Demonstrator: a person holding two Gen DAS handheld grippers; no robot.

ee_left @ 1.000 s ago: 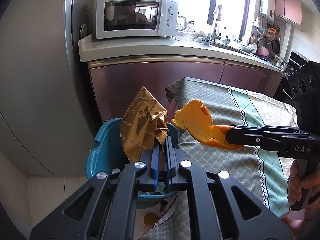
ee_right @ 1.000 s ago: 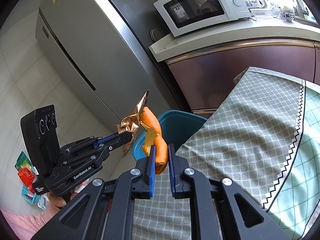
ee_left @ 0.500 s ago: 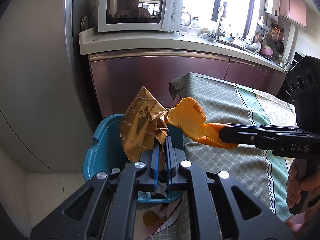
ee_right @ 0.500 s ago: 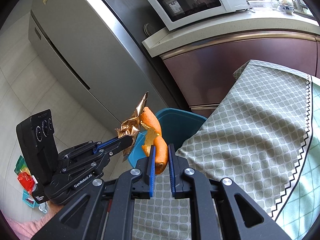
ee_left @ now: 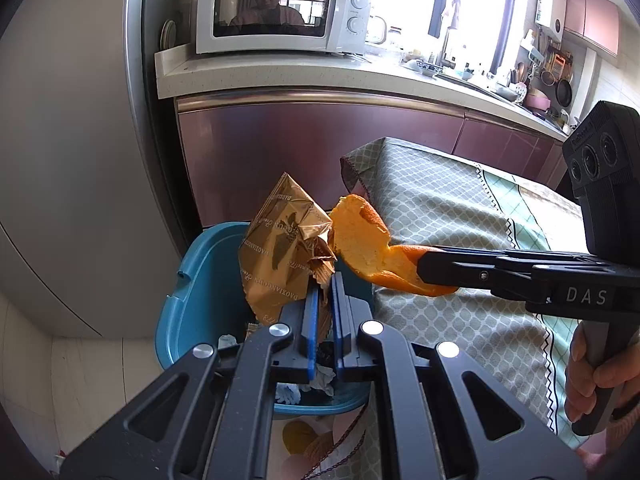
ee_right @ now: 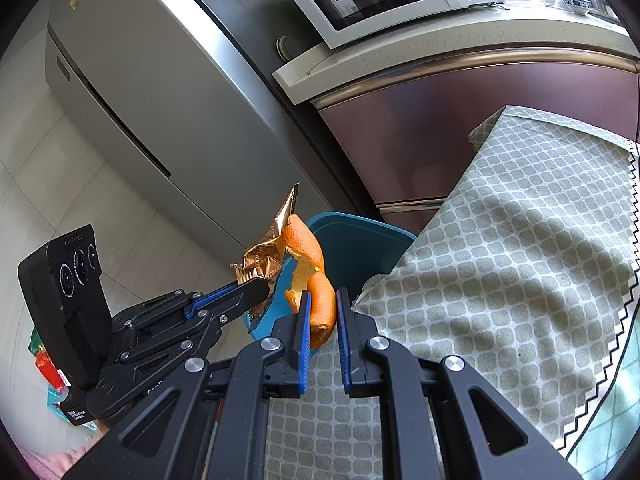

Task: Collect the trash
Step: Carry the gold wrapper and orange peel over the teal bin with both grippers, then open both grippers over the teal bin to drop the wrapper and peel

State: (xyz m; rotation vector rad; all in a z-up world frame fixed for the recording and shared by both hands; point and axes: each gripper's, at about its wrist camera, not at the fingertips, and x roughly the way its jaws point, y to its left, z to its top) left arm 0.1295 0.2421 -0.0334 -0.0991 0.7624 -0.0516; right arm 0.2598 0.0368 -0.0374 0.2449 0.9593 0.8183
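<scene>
My left gripper (ee_left: 325, 286) is shut on a crumpled gold snack wrapper (ee_left: 280, 252) and holds it over the blue trash bin (ee_left: 192, 276). My right gripper (ee_right: 323, 304) is shut on an orange peel (ee_right: 310, 264), held above the bin's rim (ee_right: 360, 232) at the table's corner. The peel (ee_left: 368, 252) touches the wrapper in the left wrist view, where the right gripper (ee_left: 424, 266) comes in from the right. The left gripper (ee_right: 256, 290) with the wrapper (ee_right: 266, 258) shows in the right wrist view. The bin holds some white and dark trash.
A table with a green patterned cloth (ee_left: 460, 216) stands right of the bin. A steel fridge (ee_right: 160, 100) is behind on the left. Maroon cabinets (ee_left: 320, 140) with a counter and microwave (ee_left: 276, 8) stand behind. Colourful packets (ee_right: 46, 360) lie on the floor.
Both grippers have moved forward and closer to the bin. The orange peel has closed in on the wrapper and now touches it. Both grips are unchanged.
</scene>
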